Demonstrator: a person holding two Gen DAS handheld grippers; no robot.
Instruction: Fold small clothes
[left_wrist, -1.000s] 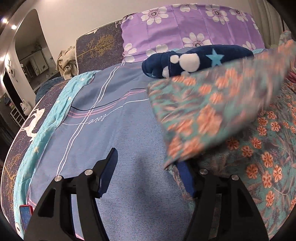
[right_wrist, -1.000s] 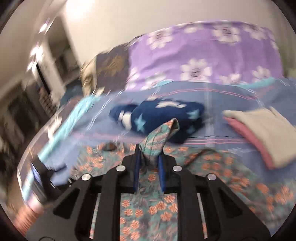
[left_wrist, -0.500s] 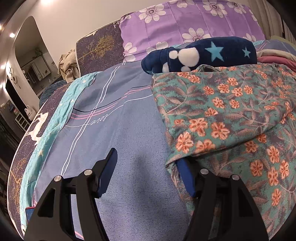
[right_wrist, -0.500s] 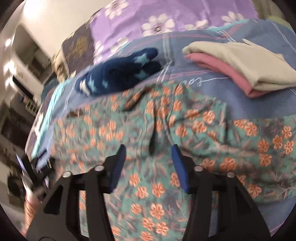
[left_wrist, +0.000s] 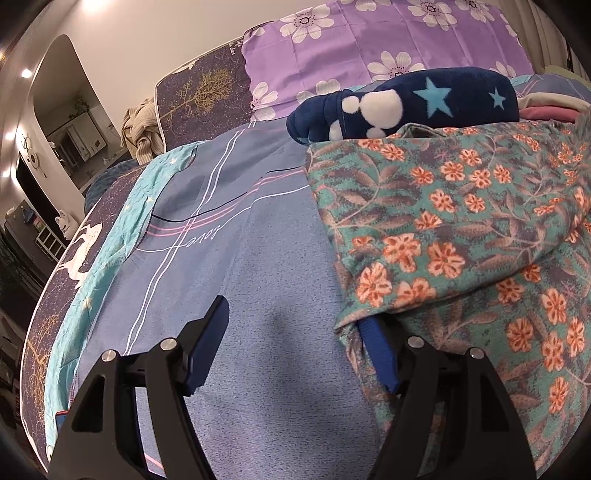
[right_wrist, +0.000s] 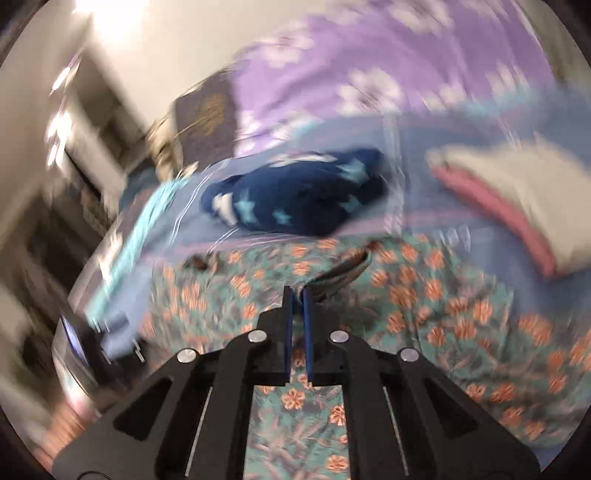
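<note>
A teal garment with orange flowers lies spread on the blue bed sheet, its top layer folded over. My left gripper sits at the garment's left edge, jaws opening. Its right finger is tucked under the folded edge, its left finger over bare sheet. In the blurred right wrist view my right gripper is low over the floral garment, jaws closing. They are almost together, and a small raised ridge of that cloth is pinched at their tips.
A rolled navy garment with stars lies behind the floral one, also in the right wrist view. A folded pink and beige pile sits at the right. Purple flowered pillows line the headboard. The bed edge drops at the left.
The right gripper carried the lifted cloth over, let it drop flat, sank and closed again on the garment. The fold now lies settled over the left gripper's right finger. The left gripper stayed put.
</note>
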